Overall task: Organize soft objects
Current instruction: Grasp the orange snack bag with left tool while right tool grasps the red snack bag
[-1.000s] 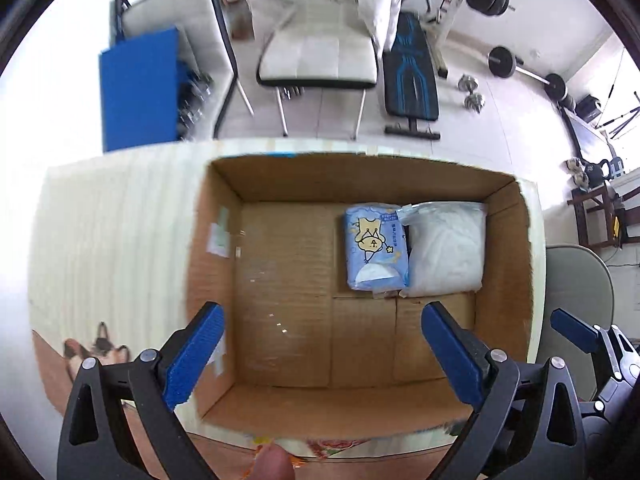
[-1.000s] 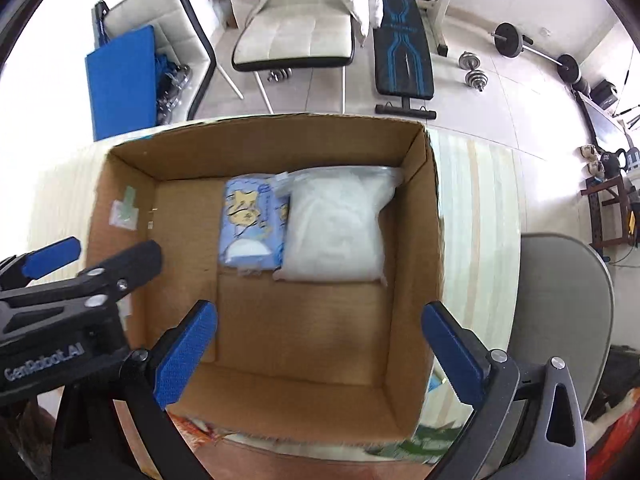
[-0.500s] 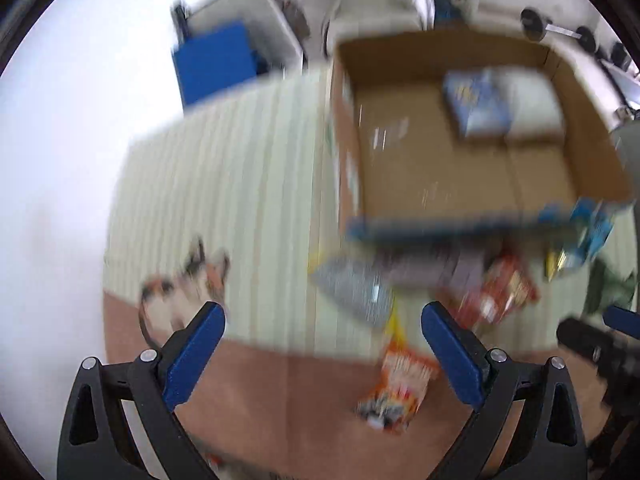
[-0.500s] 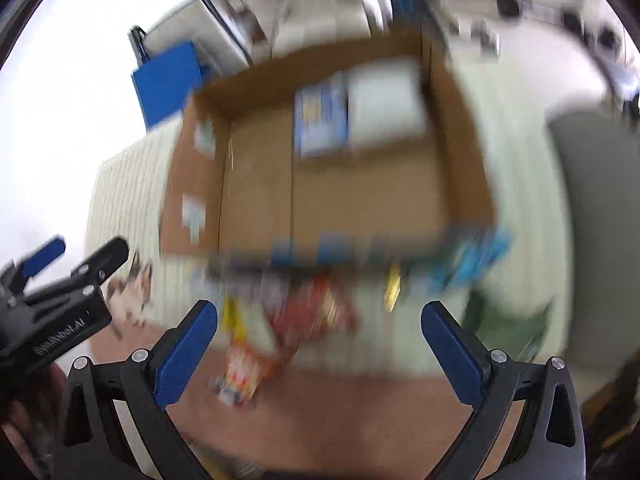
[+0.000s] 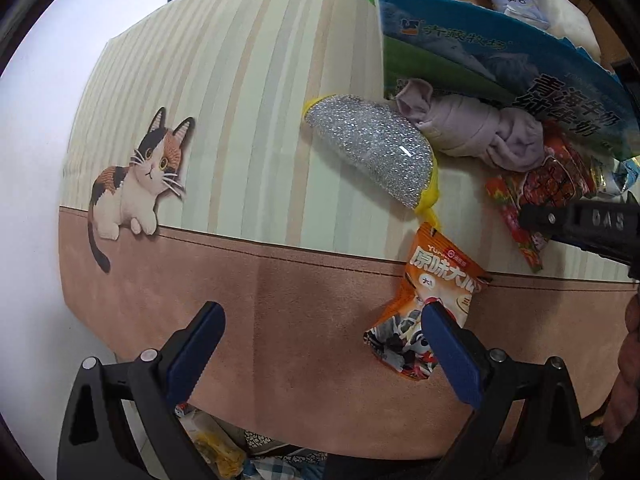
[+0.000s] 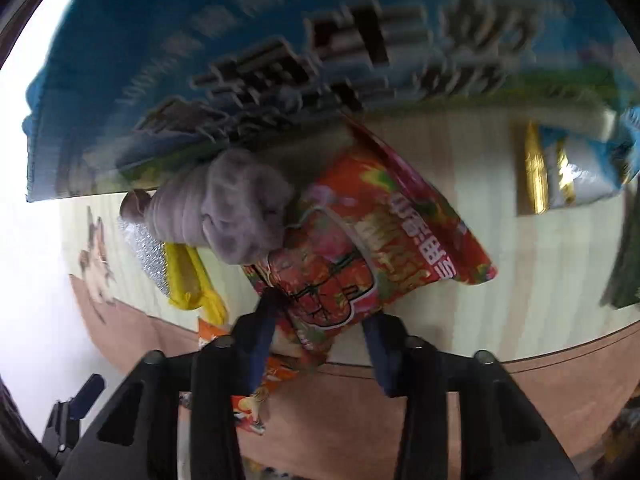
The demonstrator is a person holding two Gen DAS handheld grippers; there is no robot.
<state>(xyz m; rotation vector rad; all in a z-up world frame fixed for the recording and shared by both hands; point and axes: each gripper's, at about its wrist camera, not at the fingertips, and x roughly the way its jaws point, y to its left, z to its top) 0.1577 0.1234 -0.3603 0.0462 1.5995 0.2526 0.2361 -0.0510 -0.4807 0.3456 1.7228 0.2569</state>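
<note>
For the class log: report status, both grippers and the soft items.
Left gripper open, empty. Right gripper closing around red snack bag. Rolled grey cloth touches it.

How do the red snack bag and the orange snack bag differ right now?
The red snack bag sits between the right tool's fingers; the orange snack bag lies free beside the open left tool. Red rests on the striped cloth; orange straddles the brown band. Both are crinkly printed packets.

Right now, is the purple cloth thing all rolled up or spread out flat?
Rolled up. The purple cloth is bunched into a knotted bundle with twisted folds, lying on the table mat beside the silver scrubber, against the box.
</note>
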